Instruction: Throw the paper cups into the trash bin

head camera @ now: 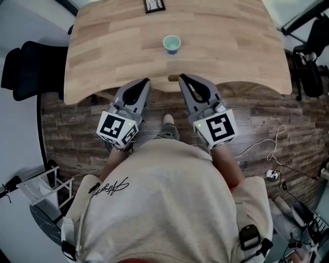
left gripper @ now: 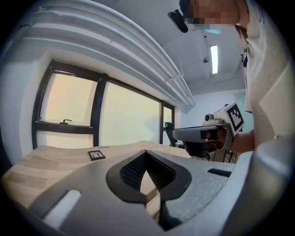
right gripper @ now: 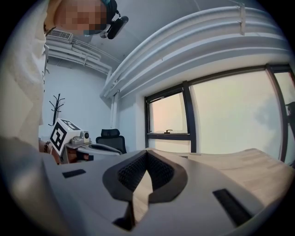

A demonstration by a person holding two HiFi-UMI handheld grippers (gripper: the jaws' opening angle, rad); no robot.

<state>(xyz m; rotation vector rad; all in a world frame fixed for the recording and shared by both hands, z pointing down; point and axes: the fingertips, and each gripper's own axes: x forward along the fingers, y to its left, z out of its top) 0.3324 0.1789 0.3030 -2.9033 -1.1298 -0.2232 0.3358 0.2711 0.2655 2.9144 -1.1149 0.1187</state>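
Reaching the paper cup [head camera: 171,43] on the worktop [head camera: 103,51] likely called for spreading jaws first; left gripper [head camera: 145,81] and right gripper [head camera: 181,77] were both pressed together, empty.

A wooden table [head camera: 103,51] bears a teal paper cup [head camera: 171,43] mid-top and a dark card [head camera: 154,5] at its far edge.

Cup [head camera: 171,44]: on the bench [head camera: 103,56], middle, ahead of my tools.
My left tool [head camera: 147,82]: at near bench edge, just beside my right tool [head camera: 182,78].
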